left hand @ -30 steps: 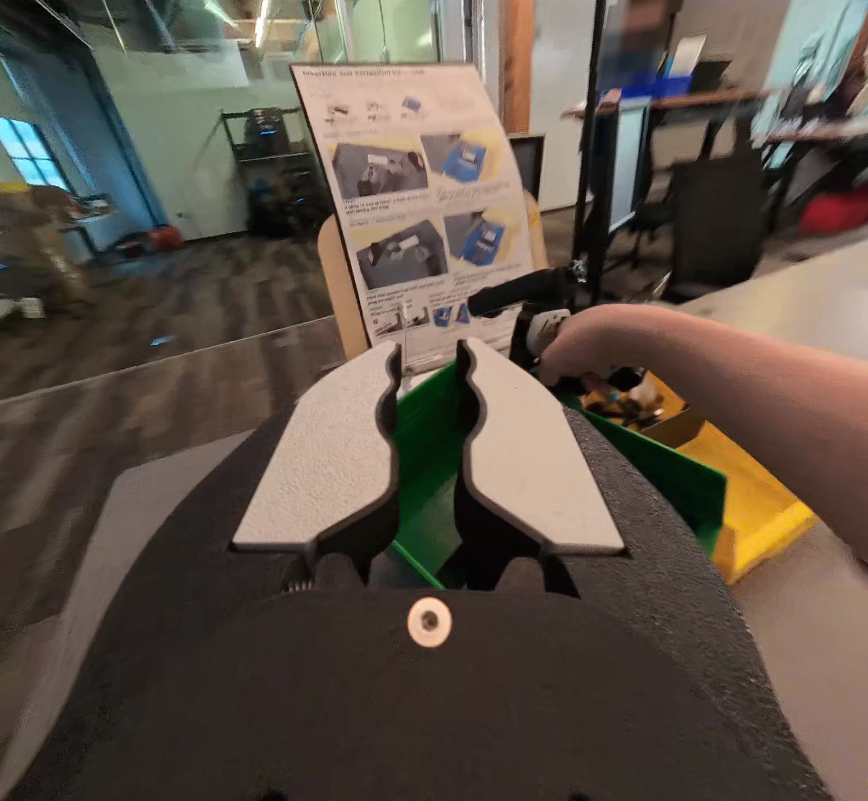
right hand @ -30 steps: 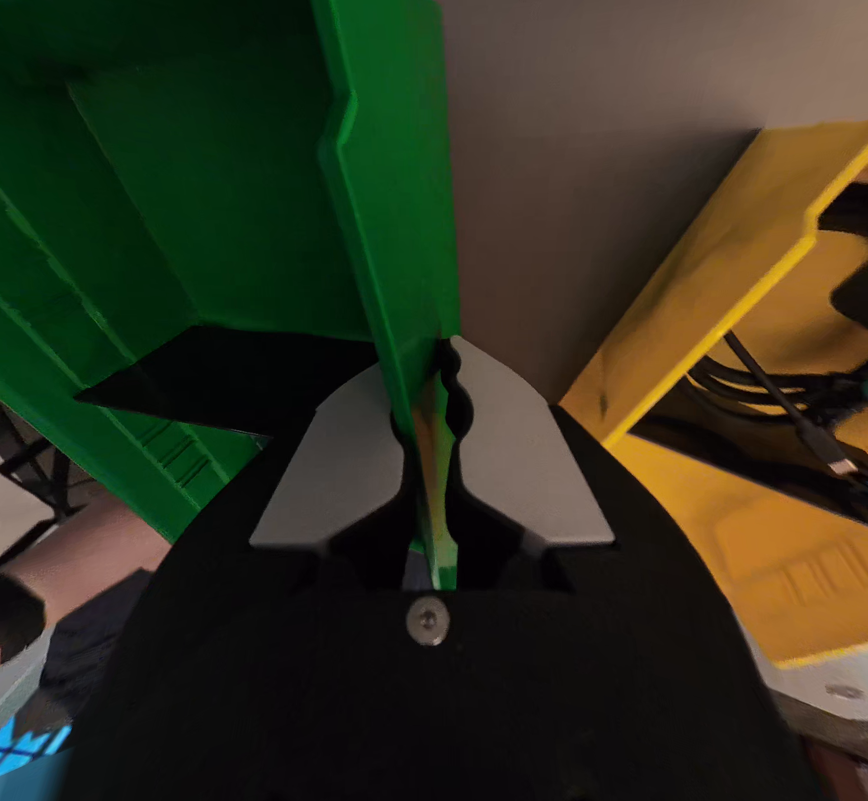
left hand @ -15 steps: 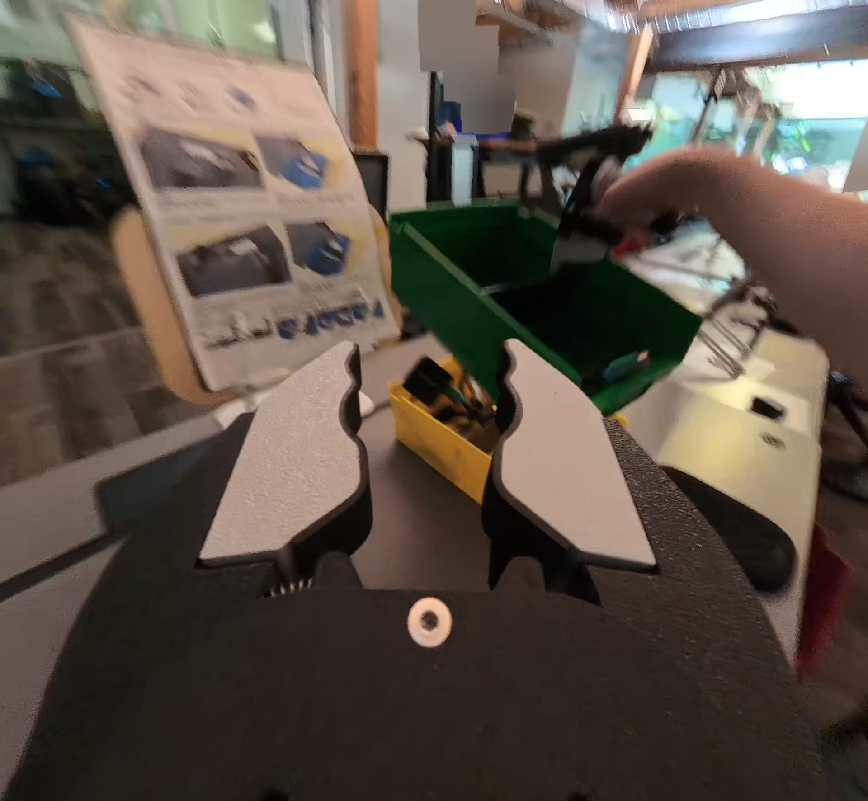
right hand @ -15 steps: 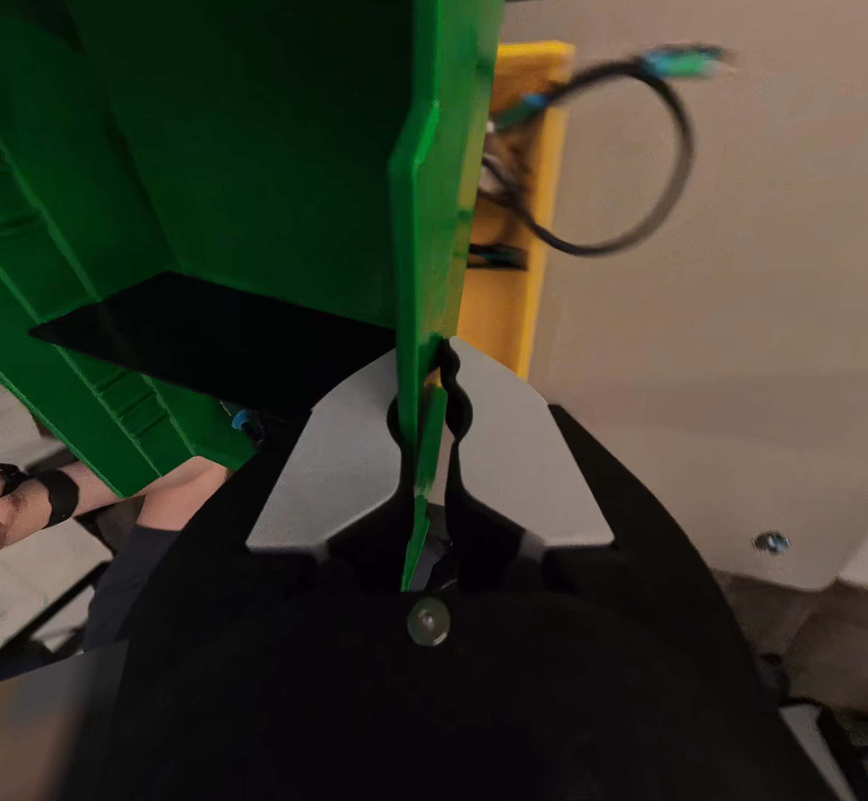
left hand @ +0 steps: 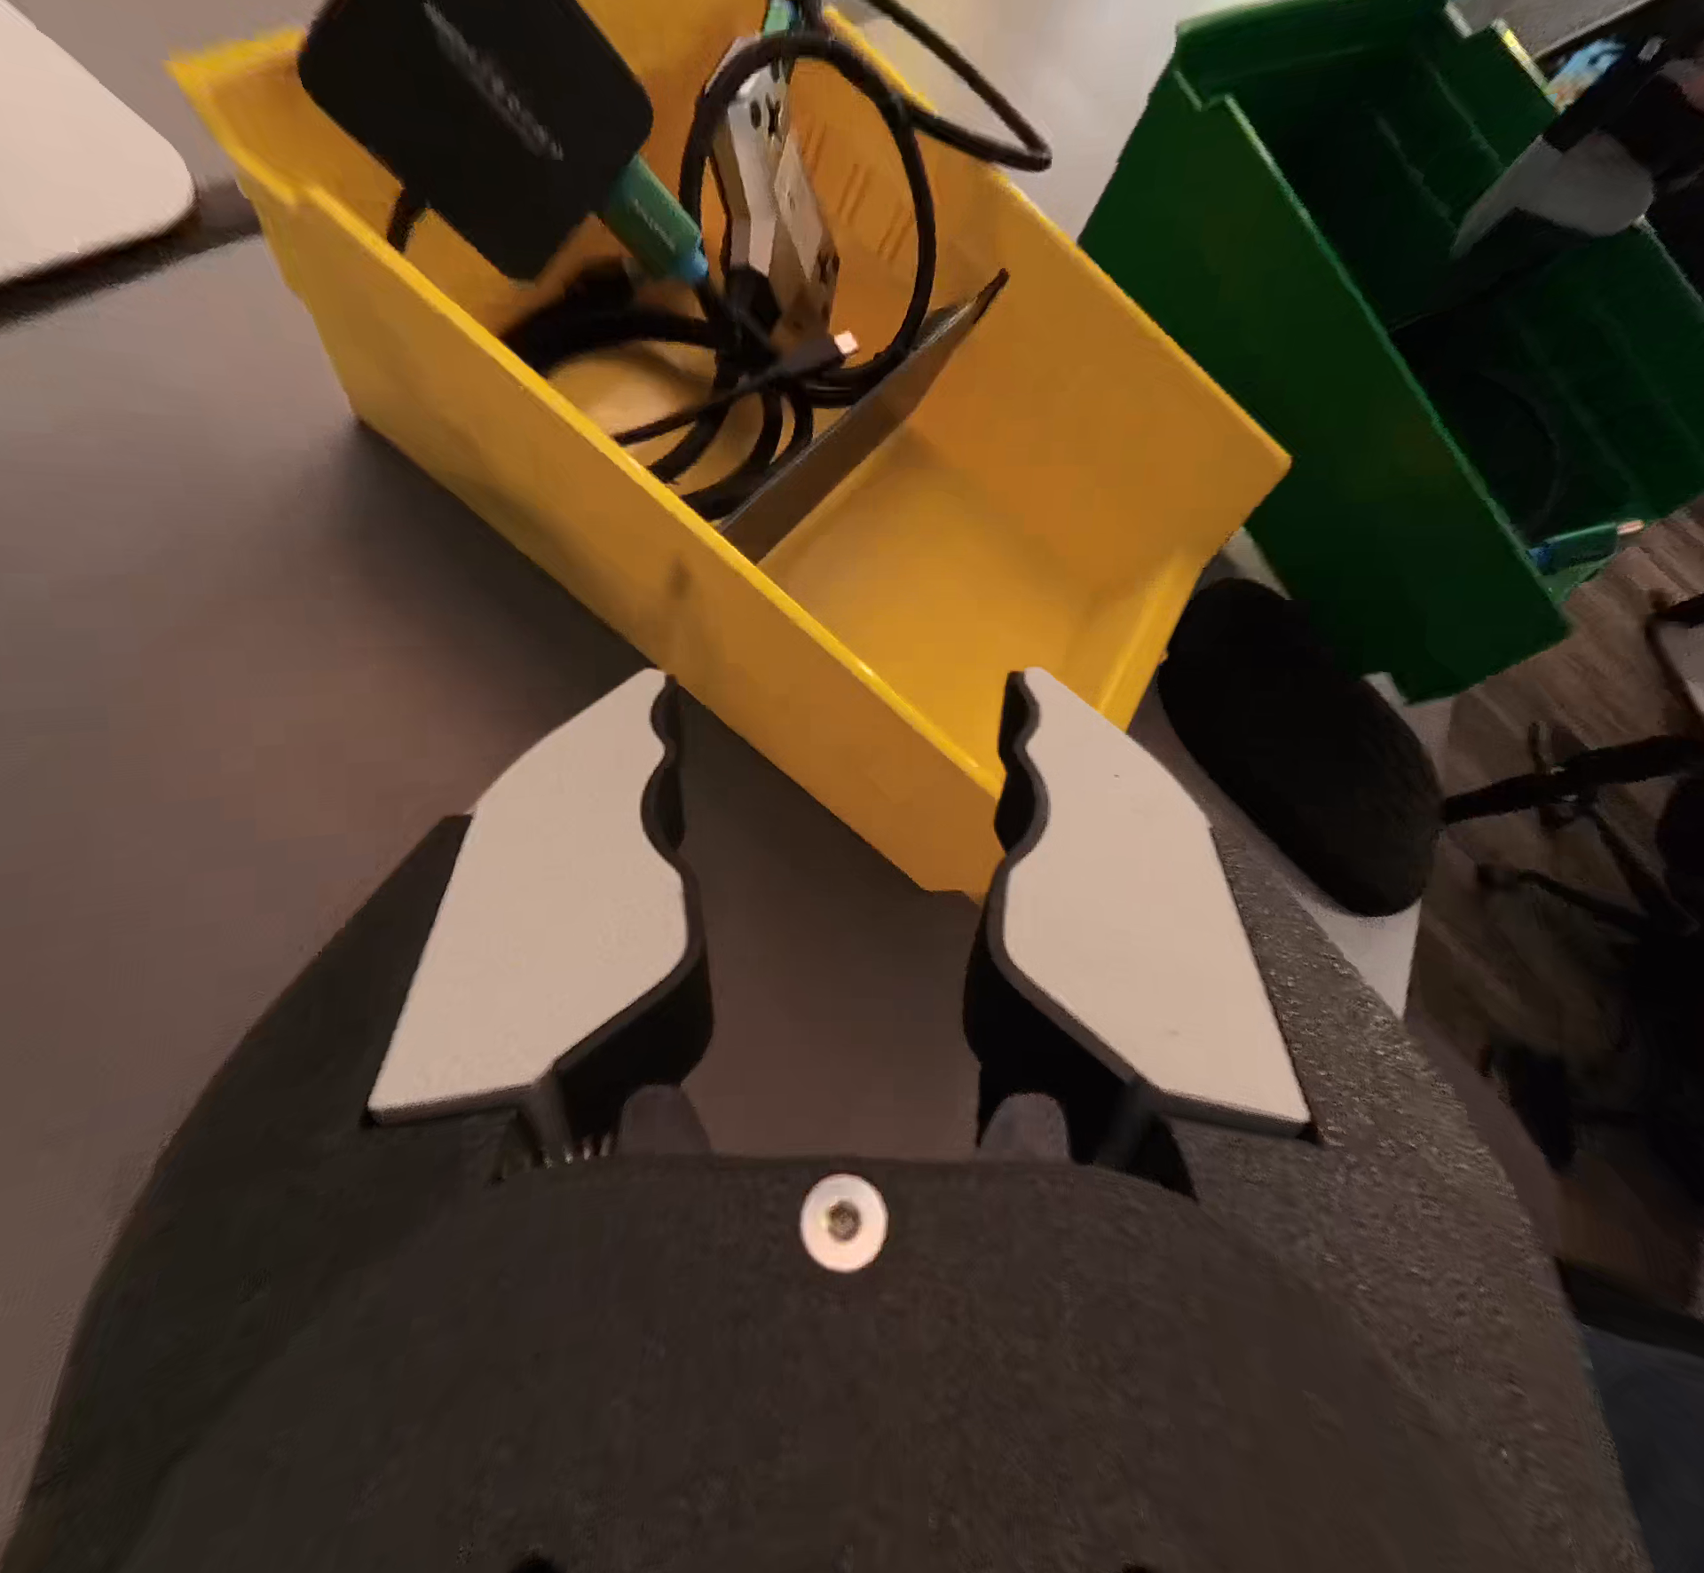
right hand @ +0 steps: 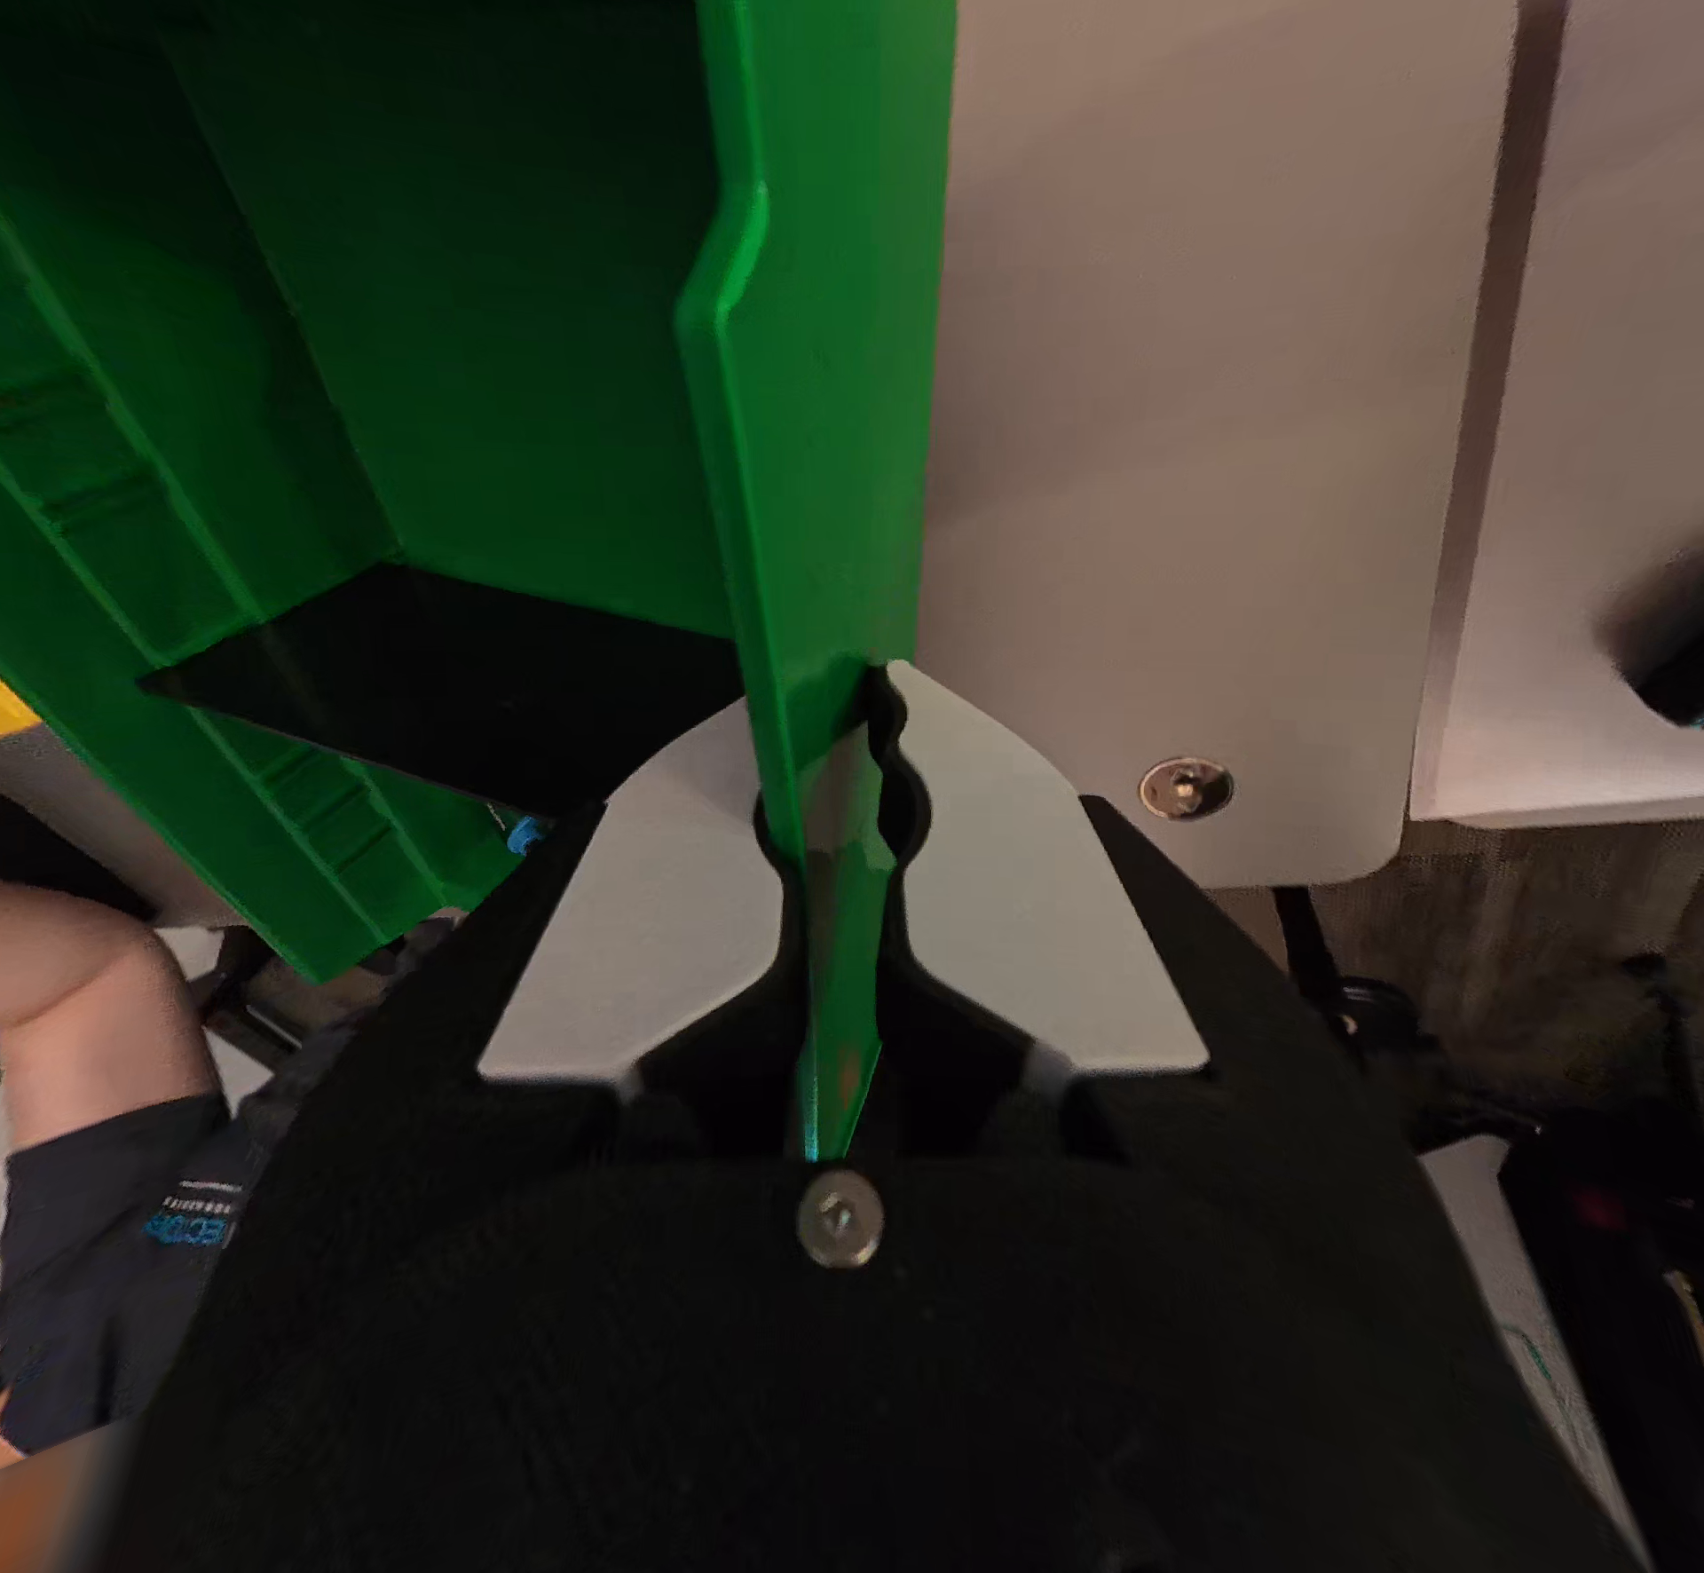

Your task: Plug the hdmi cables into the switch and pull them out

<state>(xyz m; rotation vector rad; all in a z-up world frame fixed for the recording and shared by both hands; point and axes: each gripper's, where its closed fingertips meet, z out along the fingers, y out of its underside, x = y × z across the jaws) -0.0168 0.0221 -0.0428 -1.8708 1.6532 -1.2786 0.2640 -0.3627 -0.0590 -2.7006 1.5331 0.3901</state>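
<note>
A black flat switch (left hand: 475,67) leans on the far rim of a yellow bin (left hand: 553,459). Tangled black HDMI cables (left hand: 784,385) with green-blue plugs and a silver device (left hand: 784,182) lie in the bin's far compartment. My left gripper (left hand: 839,699) is open and empty, just above the bin's near wall. My right gripper (right hand: 830,699) is shut on the side wall of a green bin (right hand: 369,330) and holds it up. The green bin (left hand: 1337,385) and the right gripper (left hand: 1512,81) also show at the right of the left wrist view.
The yellow bin stands on a dark table (left hand: 184,606). A black divider (left hand: 857,422) splits the bin. Its near compartment is empty. A black rounded object (left hand: 1291,745) sits at the table's right edge. A white tabletop (right hand: 1199,330) lies under the green bin. A person's arm (right hand: 74,1003) shows at lower left. There is about 50 centimeters between the tips of the two grippers. From either gripper's tips it is about 30 centimeters to the black rounded object (left hand: 1291,745).
My left gripper has tilted down over the yellow bin and opened wider. My right gripper has carried the green bin to the right, away from the yellow bin.
</note>
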